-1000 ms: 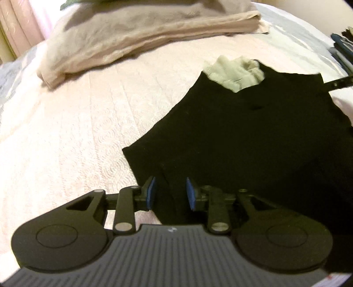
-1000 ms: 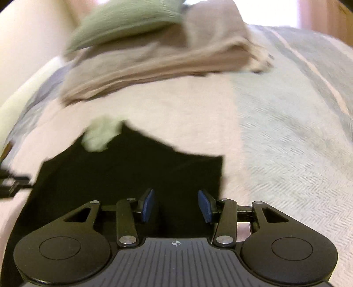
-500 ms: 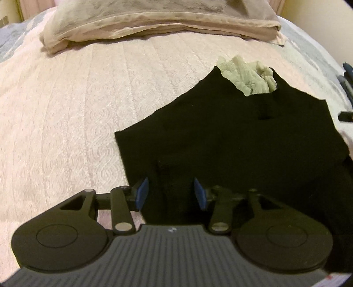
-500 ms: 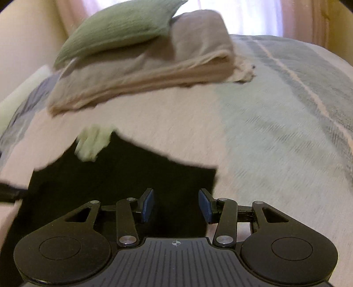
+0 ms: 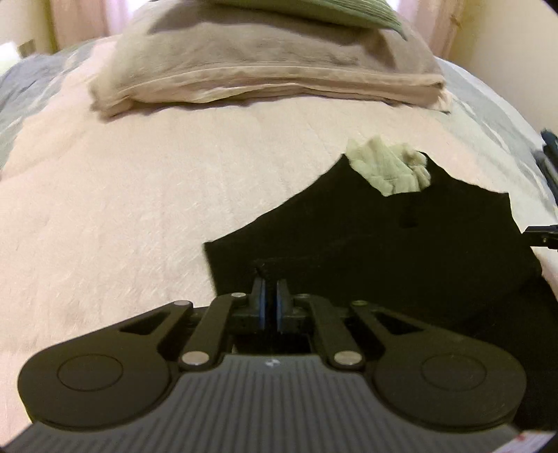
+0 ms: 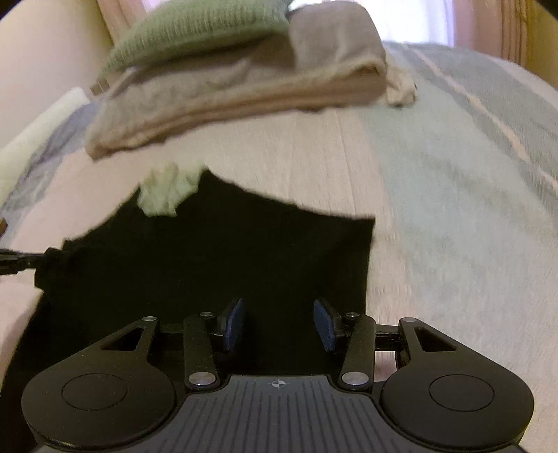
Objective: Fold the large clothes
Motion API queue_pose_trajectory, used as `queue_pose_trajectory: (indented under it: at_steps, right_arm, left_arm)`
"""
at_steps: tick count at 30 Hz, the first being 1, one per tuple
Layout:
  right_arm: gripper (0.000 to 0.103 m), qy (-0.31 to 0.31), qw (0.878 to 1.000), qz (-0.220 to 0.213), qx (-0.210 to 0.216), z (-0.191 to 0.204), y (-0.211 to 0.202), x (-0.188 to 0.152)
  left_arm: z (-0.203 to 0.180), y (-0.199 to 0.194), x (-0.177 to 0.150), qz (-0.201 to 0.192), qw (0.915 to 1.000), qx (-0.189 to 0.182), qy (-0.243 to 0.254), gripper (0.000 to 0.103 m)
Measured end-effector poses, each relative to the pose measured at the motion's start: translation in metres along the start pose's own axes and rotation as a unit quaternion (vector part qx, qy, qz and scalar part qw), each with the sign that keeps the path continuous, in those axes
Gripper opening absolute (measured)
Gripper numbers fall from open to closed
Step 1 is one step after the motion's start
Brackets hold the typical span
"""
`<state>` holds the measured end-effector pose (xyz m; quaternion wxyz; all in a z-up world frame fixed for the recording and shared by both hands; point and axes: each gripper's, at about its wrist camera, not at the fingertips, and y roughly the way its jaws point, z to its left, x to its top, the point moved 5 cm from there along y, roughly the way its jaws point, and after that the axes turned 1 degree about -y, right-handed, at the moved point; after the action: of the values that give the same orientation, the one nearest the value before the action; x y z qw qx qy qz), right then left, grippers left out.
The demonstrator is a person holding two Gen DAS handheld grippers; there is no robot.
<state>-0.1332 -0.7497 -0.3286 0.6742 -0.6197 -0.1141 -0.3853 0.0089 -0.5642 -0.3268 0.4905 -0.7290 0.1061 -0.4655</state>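
A black garment [image 5: 401, 244] lies spread flat on the pink bed cover [image 5: 122, 209]. A crumpled pale green cloth [image 5: 390, 170] sits at its far edge. My left gripper [image 5: 270, 282] is shut on the garment's near left edge, and a small ridge of black fabric is pinched up between its blue pads. In the right wrist view my right gripper [image 6: 277, 313] stands open low over the black garment [image 6: 226, 251], near its right corner, with only fabric below the jaws. The pale green cloth [image 6: 164, 195] shows at the garment's far left.
A stack of folded beige linens [image 5: 272, 69] with a green pillow [image 6: 195, 31] on top sits at the back of the bed. A blue-grey striped blanket [image 6: 470, 174] covers the bed's right side. Dark items [image 5: 551, 156] lie at the right edge.
My left gripper's jaws have closed onto the garment's left edge, after opening a little wider half a second ago. The right gripper has shifted sideways and stays open.
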Motion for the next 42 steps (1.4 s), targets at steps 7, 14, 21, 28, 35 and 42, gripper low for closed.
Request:
queue_pose_trajectory:
  at_steps: [7, 14, 21, 28, 35, 42]
  right_arm:
    - [0.042, 0.017, 1.000, -0.003, -0.008, -0.028, 0.041, 0.017]
    - [0.042, 0.023, 1.000, -0.012, -0.007, -0.034, 0.041, 0.031]
    - [0.042, 0.036, 0.999, -0.005, -0.016, -0.039, 0.032, 0.020]
    - [0.042, 0.034, 0.999, 0.016, 0.039, -0.008, 0.012, -0.014]
    - [0.043, 0.061, 0.998, 0.015, 0.026, -0.010, -0.037, -0.041]
    - [0.045, 0.047, 0.990, 0.127, 0.040, 0.004, -0.067, -0.101]
  left_arm:
    - [0.008, 0.021, -0.034, 0.038, 0.9989, 0.017, -0.018, 0.004]
    - [0.019, 0.015, -0.040, 0.048, 0.9975, 0.034, -0.038, 0.000]
    - [0.035, 0.005, -0.028, 0.035, 0.9970, 0.050, -0.047, 0.000]
    - [0.001, 0.020, -0.030, 0.053, 0.9983, -0.023, -0.008, 0.005]
    - [0.000, -0.008, -0.037, 0.046, 0.9986, 0.027, 0.006, 0.007]
    - [-0.028, -0.063, -0.096, 0.092, 0.9948, 0.042, -0.013, 0.008]
